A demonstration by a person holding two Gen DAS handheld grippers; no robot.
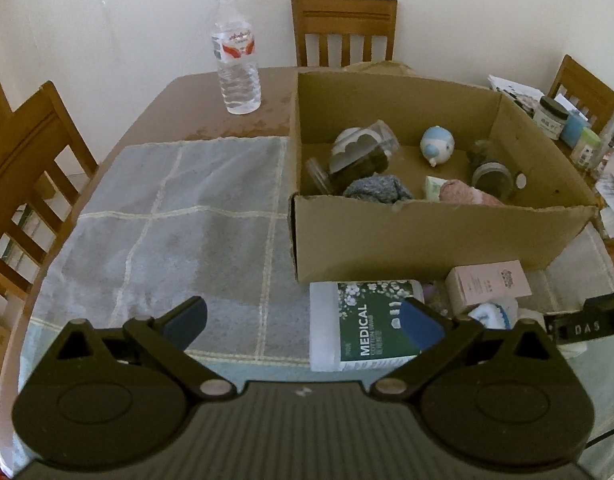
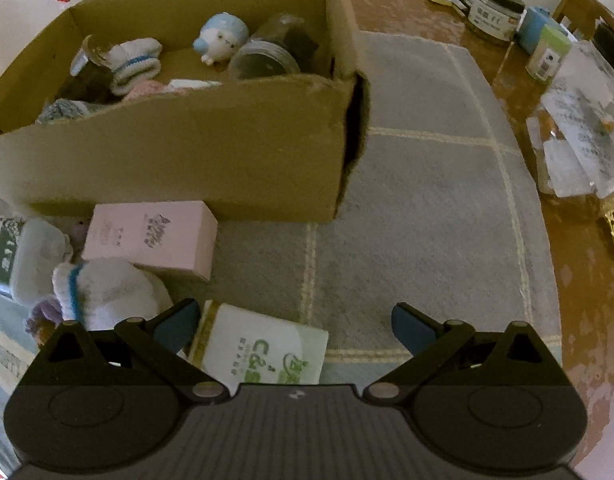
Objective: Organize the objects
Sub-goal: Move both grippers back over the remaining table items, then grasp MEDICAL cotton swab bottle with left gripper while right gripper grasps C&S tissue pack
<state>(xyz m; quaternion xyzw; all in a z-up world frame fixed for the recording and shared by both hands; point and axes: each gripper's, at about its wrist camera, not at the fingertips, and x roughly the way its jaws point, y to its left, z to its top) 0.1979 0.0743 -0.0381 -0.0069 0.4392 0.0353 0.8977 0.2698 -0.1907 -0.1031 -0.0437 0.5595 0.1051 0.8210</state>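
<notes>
A cardboard box (image 1: 423, 236) (image 2: 187, 160) stands on a grey mat (image 1: 179, 216) and holds jars, socks and a blue-white toy (image 1: 437, 146). In front of it lie a green medical pack (image 1: 363, 326), a pink box (image 1: 487, 286) (image 2: 151, 234), a white sock with a blue band (image 2: 107, 292) and a green-white tissue pack (image 2: 263, 350). My left gripper (image 1: 305, 326) is open and empty, its right finger over the medical pack. My right gripper (image 2: 295, 328) is open and empty above the tissue pack.
A water bottle (image 1: 237, 50) stands at the back left of the table. Jars, papers and clear plastic packs (image 2: 579, 132) crowd the table's right side (image 2: 495, 10). Wooden chairs (image 1: 343, 30) stand around the table.
</notes>
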